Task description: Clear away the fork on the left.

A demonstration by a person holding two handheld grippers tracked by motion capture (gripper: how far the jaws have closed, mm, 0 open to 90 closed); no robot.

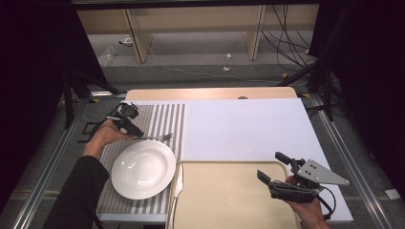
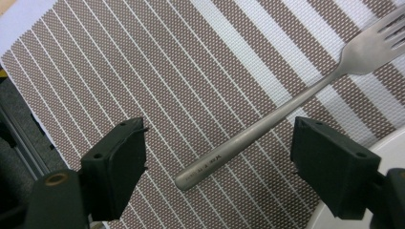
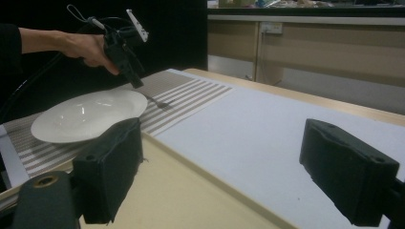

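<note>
At the left of the high view the left gripper (image 1: 135,131) hangs over the striped placemat (image 1: 162,117), its jaws spread wide on either side of the handle of the fork (image 1: 160,138) and not closed on it; in the left gripper view the fork (image 2: 286,107) lies flat on the mat, handle end low in the middle of the frame, tines running off the upper right corner. Just below it, in the lower left of the high view, the white plate (image 1: 143,169) sits with its rim close to the fork, and a sliver of that rim shows at the lower right of the left gripper view. A knife (image 1: 177,186) lies along the seam between placemat and beige tray (image 1: 224,195). The right gripper (image 1: 271,168) hovers over the tray's right part, well apart from the rest, jaws wide and holding nothing. The white board (image 1: 248,126) in the centre and upper right lies bare, leaving open room toward the far edge.
</note>
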